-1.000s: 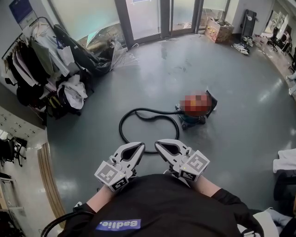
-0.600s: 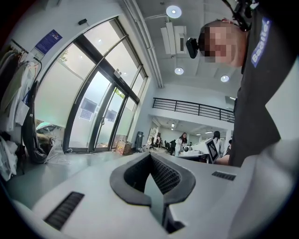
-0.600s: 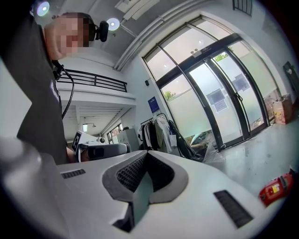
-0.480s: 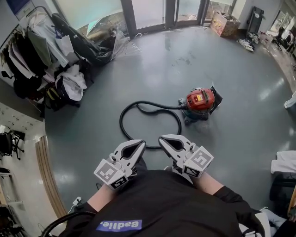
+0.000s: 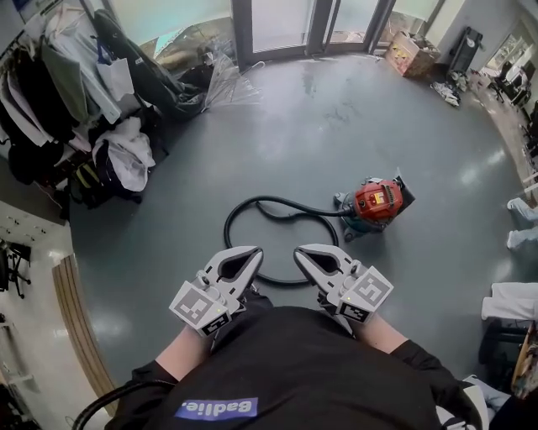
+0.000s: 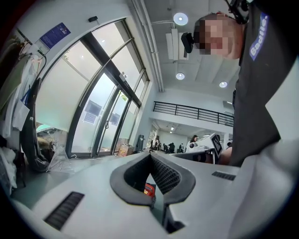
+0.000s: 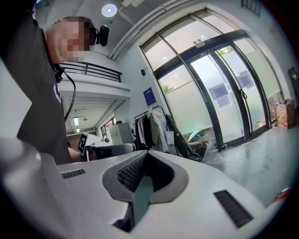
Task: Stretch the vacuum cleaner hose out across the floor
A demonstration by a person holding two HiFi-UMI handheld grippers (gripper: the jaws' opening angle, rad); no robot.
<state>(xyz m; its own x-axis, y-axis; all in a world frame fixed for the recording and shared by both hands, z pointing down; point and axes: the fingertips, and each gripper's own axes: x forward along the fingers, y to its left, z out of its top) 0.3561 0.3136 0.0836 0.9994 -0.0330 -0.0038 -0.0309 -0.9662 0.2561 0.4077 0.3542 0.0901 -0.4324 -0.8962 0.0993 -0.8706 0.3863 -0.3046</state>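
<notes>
Lower centre: my left gripper [image 5: 250, 252] and right gripper [image 5: 303, 250] are side by side just beyond my dark shirt. Each has its jaws pressed together with nothing between them, as both gripper views confirm.

Just past the tips lies the hose [image 5: 226, 231]. It is thin and black, curled in one nearly closed loop at mid-frame, and the near arc of the loop shows between the two grippers. From the top of the loop it runs right to the vacuum [image 5: 376, 203], a red-topped canister on a blue-green base, right of centre.

Around both I read open grey floor [image 5: 336, 126], widest toward the upper centre and the right.

Edges, near to far:
- a tan strip [image 5: 71, 311] curves along the lower left;
- clothes [image 5: 118, 159] are heaped and hung at upper left;
- glass doors [image 5: 277, 21] span the top;
- a box [image 5: 412, 55] stands at upper right.

Pale items sit at the right edge; I cannot identify them.
</notes>
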